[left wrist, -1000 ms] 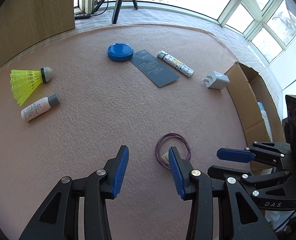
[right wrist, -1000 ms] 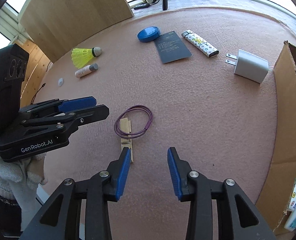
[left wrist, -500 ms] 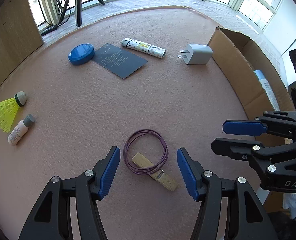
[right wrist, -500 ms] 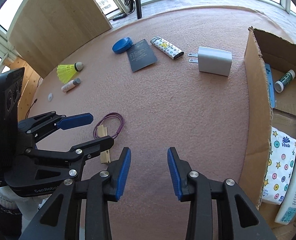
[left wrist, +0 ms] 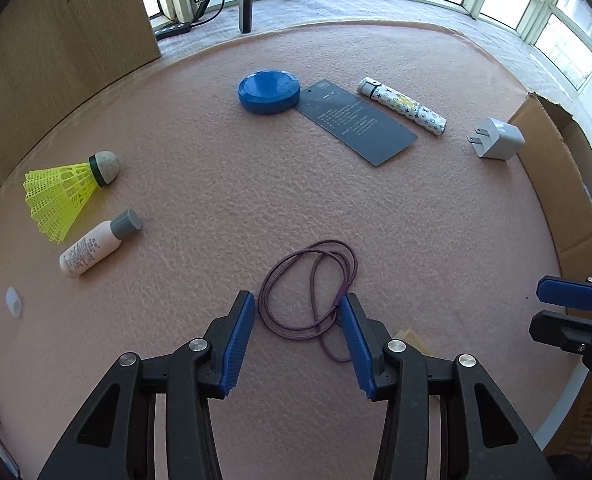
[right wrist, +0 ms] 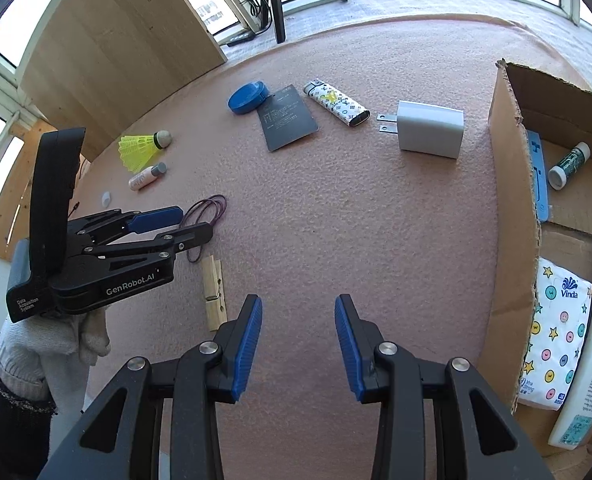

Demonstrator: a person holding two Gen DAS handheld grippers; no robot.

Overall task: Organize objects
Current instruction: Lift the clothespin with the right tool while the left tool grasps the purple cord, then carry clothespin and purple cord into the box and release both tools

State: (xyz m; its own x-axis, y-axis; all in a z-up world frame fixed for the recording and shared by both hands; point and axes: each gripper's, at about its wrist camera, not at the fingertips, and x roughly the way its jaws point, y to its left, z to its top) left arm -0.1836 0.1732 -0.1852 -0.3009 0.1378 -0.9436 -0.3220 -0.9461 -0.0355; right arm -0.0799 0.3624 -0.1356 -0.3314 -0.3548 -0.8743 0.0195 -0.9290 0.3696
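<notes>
One shuttlecock [left wrist: 70, 190], three bottles [left wrist: 96, 242], one lighter [left wrist: 402, 106], one charger [left wrist: 498, 138].

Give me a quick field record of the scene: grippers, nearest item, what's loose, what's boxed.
left gripper: jaws closing, straddling purple cord loop, pads not yet pressing
right gripper: open, empty
beside loop: wooden clothespin
loose on pink mat: white wall charger, patterned lighter, dark card, blue round lid, yellow shuttlecock, small white bottle
cardboard box: tissue pack, bottles
</notes>
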